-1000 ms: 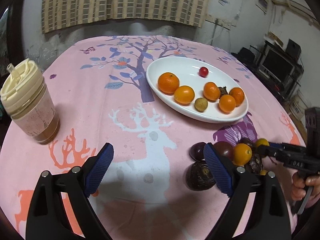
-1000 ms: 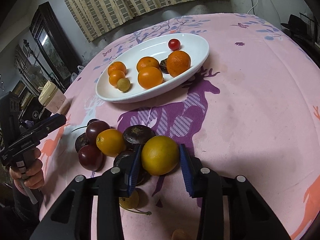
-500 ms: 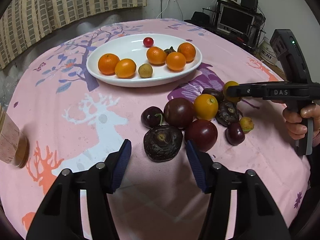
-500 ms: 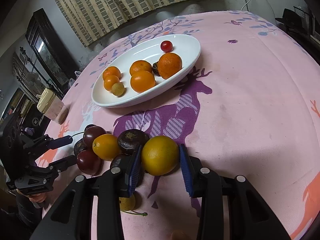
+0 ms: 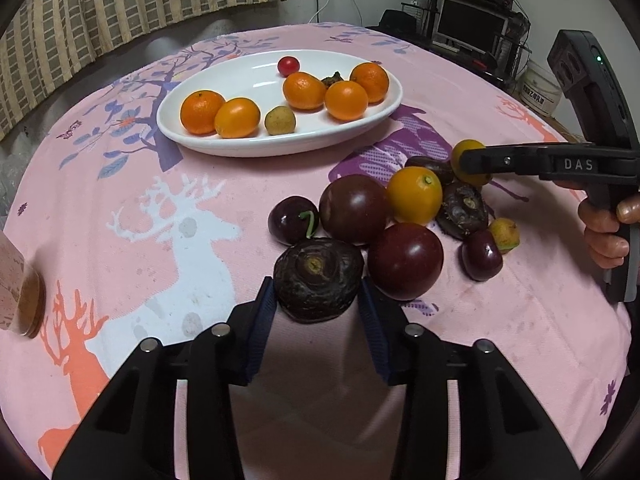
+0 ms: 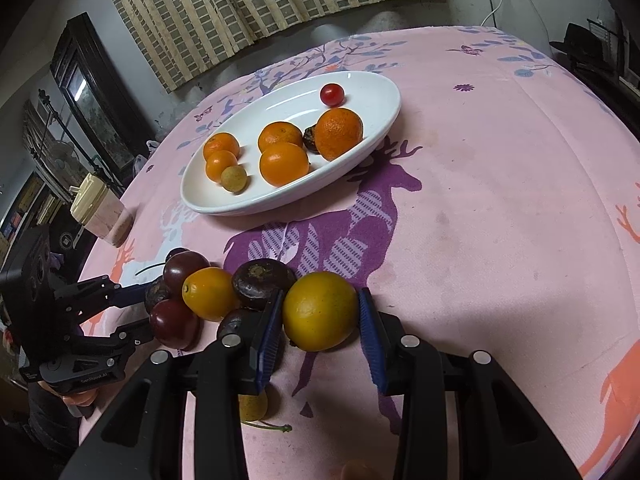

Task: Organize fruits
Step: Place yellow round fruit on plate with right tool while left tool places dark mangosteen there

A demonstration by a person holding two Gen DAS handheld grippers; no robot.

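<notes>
A white oval plate [image 5: 256, 80] at the back holds several oranges, a small tan fruit and a red cherry tomato [image 5: 288, 65]. In front of it lies a pile of loose fruit: dark red plums [image 5: 354, 208], an orange kumquat [image 5: 414, 196], a cherry [image 5: 292, 220] and brown water chestnuts. My left gripper [image 5: 318, 300] is closing around the nearest dark water chestnut [image 5: 318, 276], and its blue pads touch both sides. My right gripper [image 6: 320, 312] is shut on a yellow-orange fruit [image 6: 320, 310] that rests on the cloth at the pile's other end.
The round table wears a pink cloth [image 5: 160, 220] printed with deer. A lidded cup [image 6: 100, 212] stands at the left, near the table's edge. A small yellow fruit [image 6: 252, 406] with a stem lies under my right gripper. A person's hand [image 5: 608, 236] holds the right tool.
My left gripper swung right and down from the bare cloth to the pile, and its jaws narrowed from wide apart onto the dark water chestnut. The right gripper kept still on its fruit.
</notes>
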